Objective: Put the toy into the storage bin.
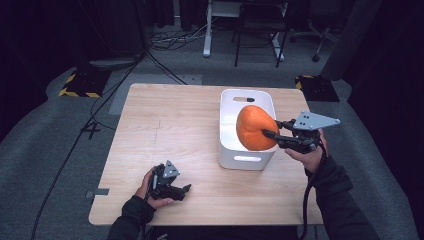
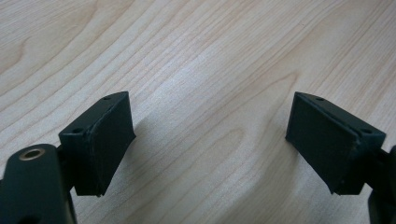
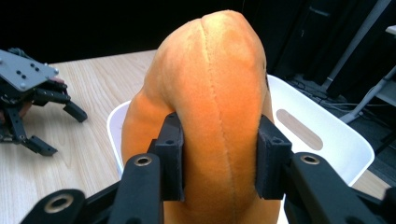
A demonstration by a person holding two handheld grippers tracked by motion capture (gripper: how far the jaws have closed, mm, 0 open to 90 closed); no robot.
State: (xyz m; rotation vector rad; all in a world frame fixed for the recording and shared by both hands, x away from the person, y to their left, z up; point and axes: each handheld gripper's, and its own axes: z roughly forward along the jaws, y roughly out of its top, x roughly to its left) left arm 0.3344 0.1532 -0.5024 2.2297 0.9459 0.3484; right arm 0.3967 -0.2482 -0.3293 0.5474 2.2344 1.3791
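Observation:
An orange plush pumpkin [image 1: 254, 127] hangs in the mouth of a white bin [image 1: 247, 162] on the right half of the wooden table [image 1: 165, 130]. My right gripper [image 1: 272, 128] reaches in from the right and is shut on it. In the right gripper view both pads press into the plush [image 3: 210, 93] from either side, dimpling it, with the bin's rim [image 3: 327, 135] behind. My left gripper [image 1: 182, 192] rests low over the table's near left corner. It is open, and bare wood shows between its jaws [image 2: 210, 140]. It also appears far off in the right gripper view [image 3: 63, 130].
The bin has a handle slot in its far wall. Beyond the table lie grey carpet, trailing cables, black-and-yellow striped floor plates [image 1: 80, 85] and the legs of a desk and chairs [image 1: 257, 45]. The table's left half is bare wood.

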